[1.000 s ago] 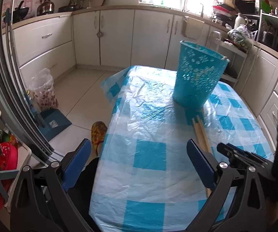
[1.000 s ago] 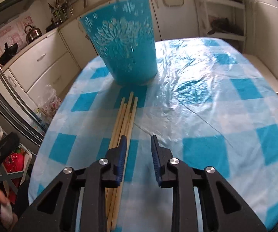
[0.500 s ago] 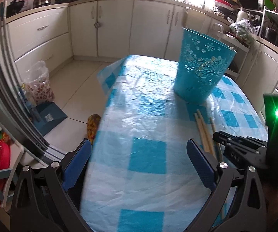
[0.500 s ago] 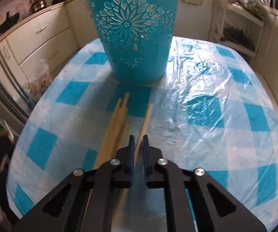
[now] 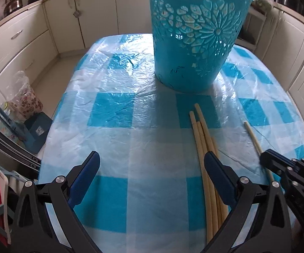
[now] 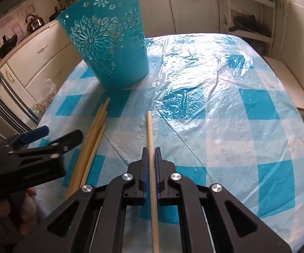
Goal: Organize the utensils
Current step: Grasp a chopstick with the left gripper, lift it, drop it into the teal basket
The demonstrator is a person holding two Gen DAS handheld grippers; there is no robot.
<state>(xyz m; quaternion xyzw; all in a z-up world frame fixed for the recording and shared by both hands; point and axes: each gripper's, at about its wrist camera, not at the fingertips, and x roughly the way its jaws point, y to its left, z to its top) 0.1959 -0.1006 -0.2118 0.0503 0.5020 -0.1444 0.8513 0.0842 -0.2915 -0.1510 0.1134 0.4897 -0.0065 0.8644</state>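
A tall turquoise cut-out basket (image 5: 196, 33) stands upright on the blue-checked table; it also shows in the right wrist view (image 6: 107, 46). A bundle of wooden sticks (image 5: 204, 147) lies in front of it, also seen in the right wrist view (image 6: 92, 135). My right gripper (image 6: 151, 154) is shut on one wooden stick (image 6: 149, 126), held apart from the bundle and to its right; the stick (image 5: 255, 139) and the gripper (image 5: 267, 158) show in the left wrist view. My left gripper (image 5: 152, 164) is open and empty, its right finger over the bundle.
The table (image 5: 118, 109) has a plastic-covered checked cloth. White kitchen cabinets (image 5: 25, 40) ring the room. A plastic bag (image 5: 25, 99) and a blue dustpan (image 5: 38, 128) sit on the floor at the left. An open shelf unit (image 6: 249, 19) stands beyond the table.
My right gripper closed on one stick and drew it rightward away from the bundle. My left gripper moved forward toward the basket and over the bundle, staying open.
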